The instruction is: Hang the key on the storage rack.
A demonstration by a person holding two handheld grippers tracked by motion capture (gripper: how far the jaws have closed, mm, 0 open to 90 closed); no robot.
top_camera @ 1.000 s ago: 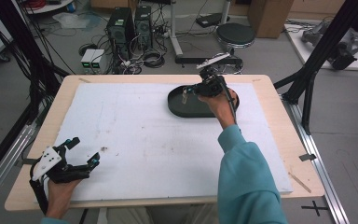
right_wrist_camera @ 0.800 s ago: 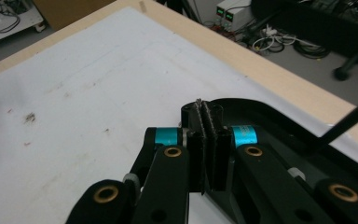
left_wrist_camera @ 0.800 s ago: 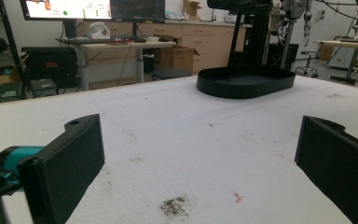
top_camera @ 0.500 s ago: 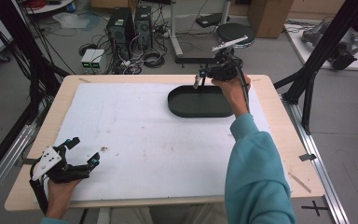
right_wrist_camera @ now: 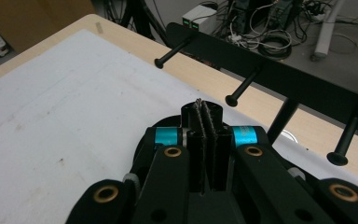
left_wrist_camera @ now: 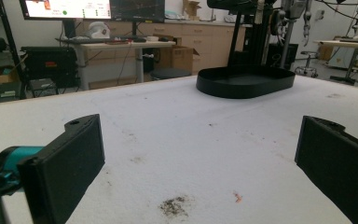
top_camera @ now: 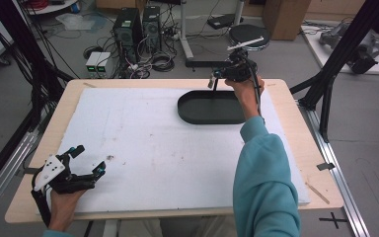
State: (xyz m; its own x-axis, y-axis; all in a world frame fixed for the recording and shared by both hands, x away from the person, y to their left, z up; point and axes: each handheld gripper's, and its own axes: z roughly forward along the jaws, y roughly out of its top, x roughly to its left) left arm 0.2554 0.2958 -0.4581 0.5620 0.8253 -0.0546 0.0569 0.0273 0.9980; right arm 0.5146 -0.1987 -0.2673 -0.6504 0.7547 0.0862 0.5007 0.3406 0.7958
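The black oval tray point(top_camera: 211, 107) lies flat on the far right part of the white foam sheet point(top_camera: 143, 148), its long axis running left to right across the counter point(top_camera: 296, 103), parallel to the far edge. It is a shallow dish with a low upright rim, rounded ends and a dark matte surface; in the left gripper view the tray point(left_wrist_camera: 245, 81) shows as a smooth, low, plastic-looking tub with nothing visible inside.

The foam sheet is rough and finely pitted, marked with small dark smudges and crumbs point(left_wrist_camera: 175, 206) near the left gripper. Under it, the counter has a pale wooden top with rounded corners.

The right gripper point(top_camera: 216, 79) is held just above the tray's far rim, near its right end, by a hand coming from a teal sleeve point(top_camera: 261, 182). In the right gripper view its fingers point(right_wrist_camera: 200, 140) are pressed flat together with nothing between them, and teal bands and brass-coloured pivots sit on either side.

The left gripper point(top_camera: 90, 159) rests at the near left corner of the sheet, well apart from the tray. Its two flat black fingers point(left_wrist_camera: 70, 168) stand wide apart with only bare foam between them.

Past the counter's far edge are a round black stool point(top_camera: 248, 35), computer towers point(top_camera: 138, 24) and loose cables on the floor.
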